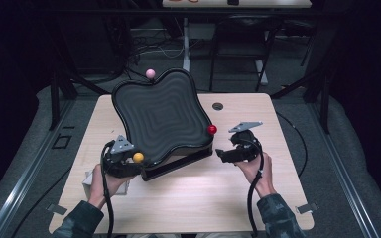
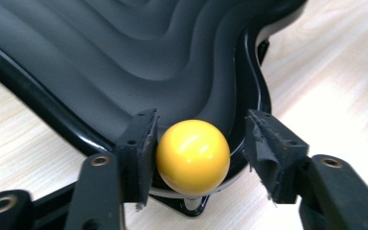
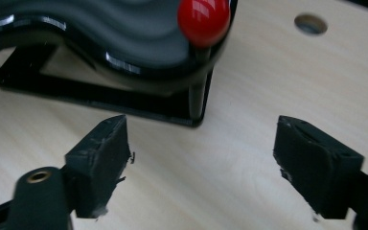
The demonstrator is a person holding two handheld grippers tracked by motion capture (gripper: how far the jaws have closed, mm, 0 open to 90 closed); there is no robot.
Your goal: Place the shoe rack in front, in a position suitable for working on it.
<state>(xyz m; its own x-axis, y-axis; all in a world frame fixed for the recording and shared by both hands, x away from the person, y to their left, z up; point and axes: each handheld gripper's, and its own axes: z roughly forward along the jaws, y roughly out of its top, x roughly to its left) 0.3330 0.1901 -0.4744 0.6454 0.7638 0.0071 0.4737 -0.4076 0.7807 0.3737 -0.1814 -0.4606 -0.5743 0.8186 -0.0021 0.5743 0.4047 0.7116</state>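
Black padded jaws of the left gripper (image 2: 199, 153) are sitting either side of the glossy yellow ball knob (image 2: 193, 156); one pad is touching it, the other is standing off with a clear gap, so not clamped. Right gripper (image 3: 201, 165) is hanging over the pale wooden surface (image 3: 268, 96) with jaws wide apart and nothing between them, well short of the glossy red ball knob (image 3: 203, 20). Both knobs are sitting on thin posts at the rim of the black wavy ridged tilting tray (image 1: 161, 119), mid-surface, on its black frame. Judging by looks: knobs are hard, smooth, slippery; grip across the ball's widest part, squarely. Tray is looking rigid, pivoting easily, so gentle inputs.
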